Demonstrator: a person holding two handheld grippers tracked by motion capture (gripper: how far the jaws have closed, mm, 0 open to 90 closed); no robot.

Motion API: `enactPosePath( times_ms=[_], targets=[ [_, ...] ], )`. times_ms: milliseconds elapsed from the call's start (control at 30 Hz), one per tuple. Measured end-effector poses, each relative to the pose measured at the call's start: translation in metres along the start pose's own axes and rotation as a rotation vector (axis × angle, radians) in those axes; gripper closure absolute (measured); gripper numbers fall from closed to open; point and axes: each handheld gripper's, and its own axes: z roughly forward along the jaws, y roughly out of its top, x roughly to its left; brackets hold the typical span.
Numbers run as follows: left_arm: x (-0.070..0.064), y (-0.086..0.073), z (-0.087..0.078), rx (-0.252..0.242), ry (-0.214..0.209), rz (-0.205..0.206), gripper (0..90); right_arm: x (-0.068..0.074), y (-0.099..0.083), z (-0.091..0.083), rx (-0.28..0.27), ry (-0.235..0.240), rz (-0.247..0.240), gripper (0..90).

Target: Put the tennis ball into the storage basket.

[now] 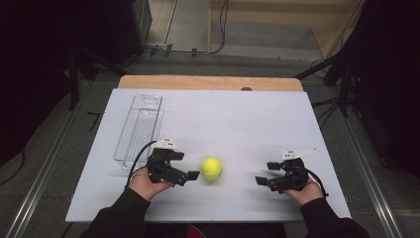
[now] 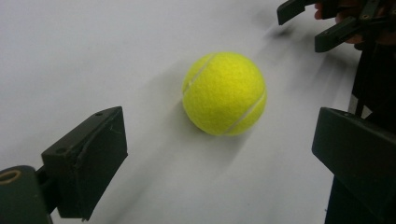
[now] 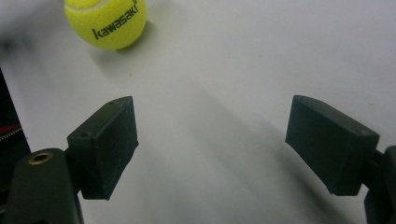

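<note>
The ball [image 3: 105, 22] reads "kawasaki" in dark letters on fuzzy yellow felt (a curved white seam runs across it), and it sits on my smooth white counter [image 1: 237, 119] between my two tools. My left tool [image 2: 219, 154] is spread wide just short of it, not touching. My right tool [image 3: 212, 140] also gapes wide, blocky black jaws well apart from it.

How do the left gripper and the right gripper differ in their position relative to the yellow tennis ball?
The black left gripper sits right beside the yellow felt tennis ball, with the ball just ahead of its jaws; the black right gripper is clearly farther away. Both are open, hold nothing and point inward at the ball.
</note>
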Motion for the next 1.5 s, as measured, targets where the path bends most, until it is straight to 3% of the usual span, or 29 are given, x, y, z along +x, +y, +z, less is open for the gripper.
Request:
enactPosePath(
  times_ms=[167,467,1100,1500],
  targets=[
    [0.000,0.006,0.003,0.019,-0.004,0.017,6.0,0.001,0.000,0.001,0.005,0.001,-0.003,14.9],
    [0.001,0.020,0.008,0.018,-0.011,0.009,6.1,0.000,0.000,0.002,0.008,0.000,-0.002,14.9],
    [-0.007,0.041,0.026,0.028,0.040,0.020,9.9,0.000,0.002,0.003,0.007,0.003,0.000,14.9],
    [-0.013,0.051,0.038,0.007,0.050,0.031,9.9,0.000,0.001,0.003,0.008,-0.001,-0.007,14.9]
  ],
)
